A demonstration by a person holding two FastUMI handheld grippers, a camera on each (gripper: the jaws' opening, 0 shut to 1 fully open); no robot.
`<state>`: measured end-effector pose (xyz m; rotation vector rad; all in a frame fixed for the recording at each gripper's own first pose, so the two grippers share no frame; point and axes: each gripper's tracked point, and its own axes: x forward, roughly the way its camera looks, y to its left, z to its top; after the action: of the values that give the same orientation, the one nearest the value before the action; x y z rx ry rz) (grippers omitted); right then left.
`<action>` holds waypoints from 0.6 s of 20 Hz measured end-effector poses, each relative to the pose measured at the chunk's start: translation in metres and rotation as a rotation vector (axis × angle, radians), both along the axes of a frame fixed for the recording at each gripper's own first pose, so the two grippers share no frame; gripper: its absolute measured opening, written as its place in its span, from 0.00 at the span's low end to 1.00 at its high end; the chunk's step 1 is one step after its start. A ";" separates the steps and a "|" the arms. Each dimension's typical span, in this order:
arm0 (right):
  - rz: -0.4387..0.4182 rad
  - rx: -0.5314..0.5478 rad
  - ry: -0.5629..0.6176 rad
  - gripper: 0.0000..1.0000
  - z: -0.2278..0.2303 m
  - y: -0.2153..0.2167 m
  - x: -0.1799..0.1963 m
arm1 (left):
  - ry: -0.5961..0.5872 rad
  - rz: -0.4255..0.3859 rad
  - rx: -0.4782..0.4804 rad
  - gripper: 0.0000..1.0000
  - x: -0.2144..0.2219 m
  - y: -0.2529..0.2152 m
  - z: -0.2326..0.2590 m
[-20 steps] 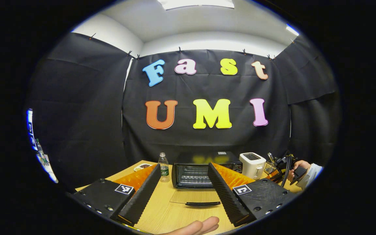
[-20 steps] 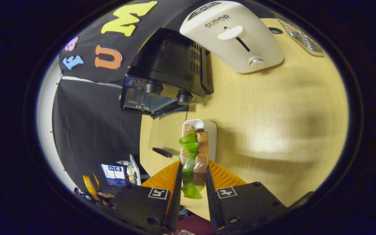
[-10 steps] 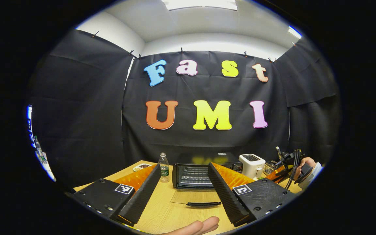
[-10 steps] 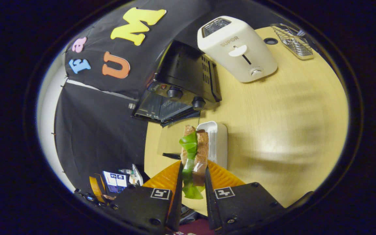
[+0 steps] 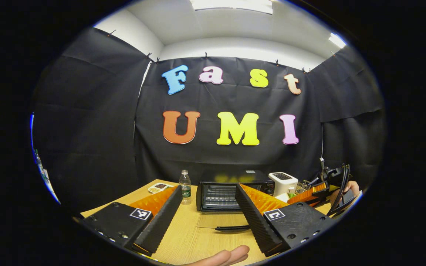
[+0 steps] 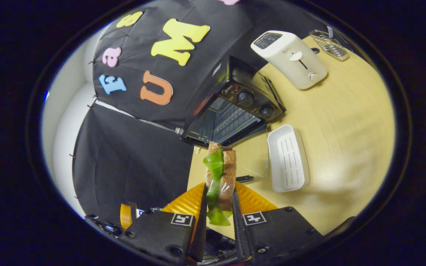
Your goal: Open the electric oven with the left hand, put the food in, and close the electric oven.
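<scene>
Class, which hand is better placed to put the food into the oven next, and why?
Right. Its tool is shut on the sandwich, facing the open oven. The left tool is open and empty.

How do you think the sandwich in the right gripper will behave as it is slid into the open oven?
The sandwich probably squashes easily: the right gripper pinches bread. Its green leaf hangs loose below, so it may flop or snag on the oven rack. Layers could shift apart on release.

White toaster [image 6: 294, 59] at one o'clock, wire rack [image 6: 329, 43] beyond it; empty white tray [image 6: 288, 159] at four o'clock. Water bottle [image 5: 185, 186], small dish [image 5: 158, 188] at seven o'clock.
</scene>
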<state>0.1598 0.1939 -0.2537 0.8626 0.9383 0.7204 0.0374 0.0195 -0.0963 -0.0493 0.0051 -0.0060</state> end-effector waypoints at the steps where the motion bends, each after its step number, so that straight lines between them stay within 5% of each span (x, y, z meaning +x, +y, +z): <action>1: -0.033 0.022 -0.002 0.36 0.001 0.009 -0.003 | 0.003 -0.002 0.002 0.94 -0.002 0.005 0.000; 4: -0.091 0.079 -0.009 0.36 -0.004 0.037 -0.004 | -0.008 -0.003 -0.002 0.94 -0.005 0.017 0.005; 5: -0.112 0.098 -0.023 0.27 -0.001 0.048 -0.003 | -0.011 -0.006 -0.008 0.94 -0.007 0.019 0.007; 6: -0.140 0.114 -0.042 0.36 0.001 0.058 0.001 | -0.013 -0.012 -0.013 0.94 -0.009 0.021 0.009; 8: -0.236 0.130 -0.080 0.36 0.002 0.072 0.017 | -0.022 -0.013 -0.007 0.94 -0.012 0.031 0.013; 9: -0.278 0.122 -0.098 0.27 -0.002 0.080 0.023 | -0.027 -0.002 -0.009 0.94 -0.013 0.039 0.014; 10: -0.307 0.113 -0.108 0.37 -0.007 0.089 0.031 | -0.024 0.000 -0.012 0.94 -0.013 0.045 0.014; 12: -0.354 0.131 -0.107 0.39 -0.012 0.108 0.048 | -0.019 0.012 -0.015 0.94 -0.014 0.055 0.013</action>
<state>0.2083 0.3017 -0.2653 1.0629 0.6254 0.5186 0.0237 0.0742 -0.0834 -0.0638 -0.0138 0.0053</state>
